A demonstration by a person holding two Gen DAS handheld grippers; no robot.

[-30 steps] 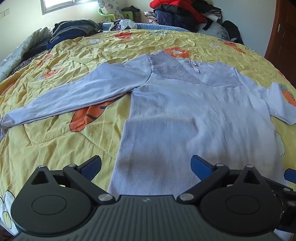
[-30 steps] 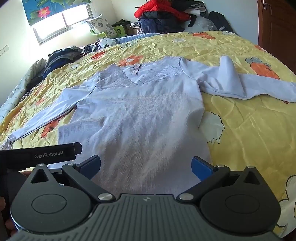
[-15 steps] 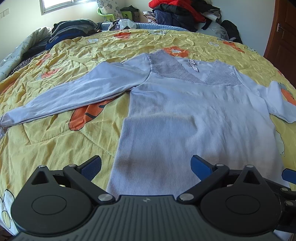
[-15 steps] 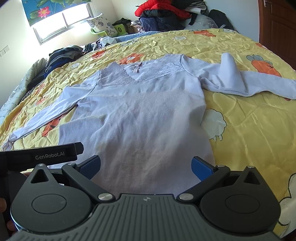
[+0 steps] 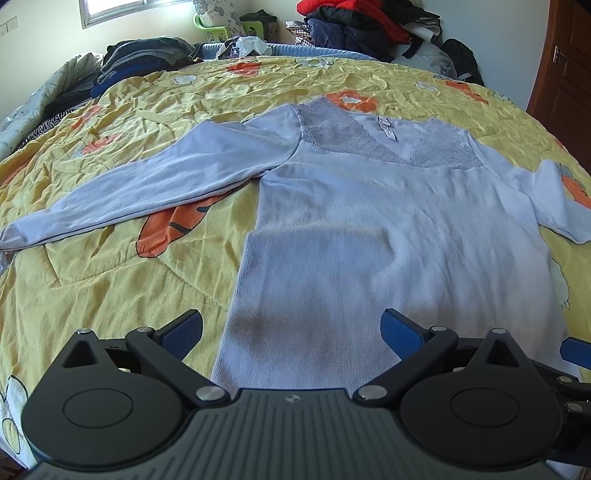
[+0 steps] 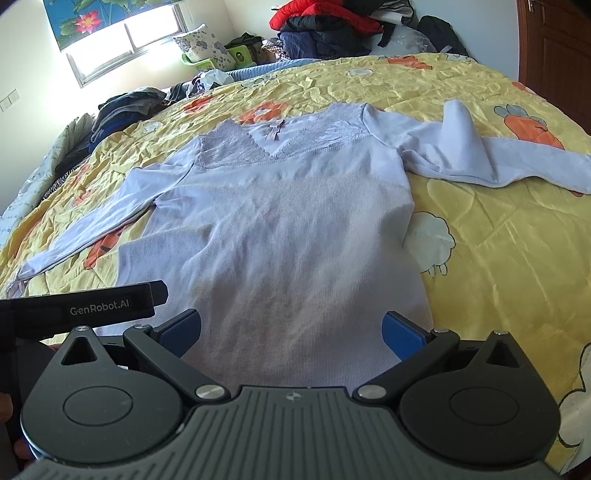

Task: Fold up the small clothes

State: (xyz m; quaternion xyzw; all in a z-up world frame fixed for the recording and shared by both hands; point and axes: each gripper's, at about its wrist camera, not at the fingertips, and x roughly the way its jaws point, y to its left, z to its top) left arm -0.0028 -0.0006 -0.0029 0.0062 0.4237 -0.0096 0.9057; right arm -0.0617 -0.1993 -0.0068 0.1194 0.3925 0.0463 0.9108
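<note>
Top: pale lilac long-sleeved top, flat and face up on the bed, lace yoke and small bow at the far end, hem nearest the cameras.
Sleeves: one stretched straight out, the other bunched with a raised fold.
Left gripper: fingers wide apart, over the hem, gripping nothing.
Right gripper: fingers wide apart, over the hem, gripping nothing.
Quilt: yellow, carrot print, wrinkled.
Clothes pile: beyond the bed's far edge.
</note>
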